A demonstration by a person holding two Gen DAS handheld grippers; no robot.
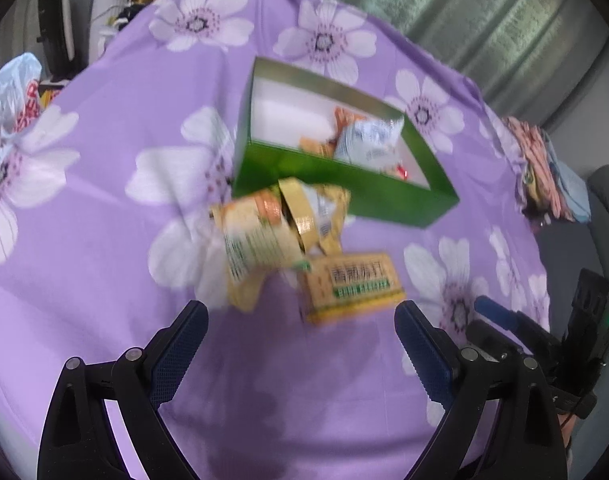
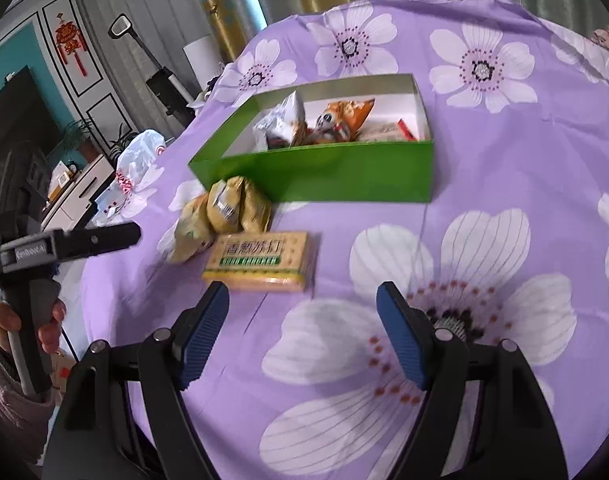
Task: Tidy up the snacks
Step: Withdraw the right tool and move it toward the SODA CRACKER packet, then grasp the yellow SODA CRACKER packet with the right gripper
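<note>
The flat yellow rectangular cracker packet [image 2: 263, 262] lies on the purple floral cloth [image 2: 504, 184], below the green cardboard box [image 2: 344, 172], long axis across the frame. The right gripper [image 2: 302, 334] sits released and empty, the packet just up-left of it; the left gripper [image 1: 300, 344], equally released, has it directly above its gap in the left wrist view, so the packet looks best lined up for that hand.

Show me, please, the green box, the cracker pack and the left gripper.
green box [image 2: 344, 176]: right wrist view, front wall.
cracker pack [image 2: 260, 260]: right wrist view, printed top face.
left gripper [image 1: 300, 340]: left wrist view, midway between fingertips.

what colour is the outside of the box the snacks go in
Green outside, with a white inside; the box shows best in the right wrist view.
</note>
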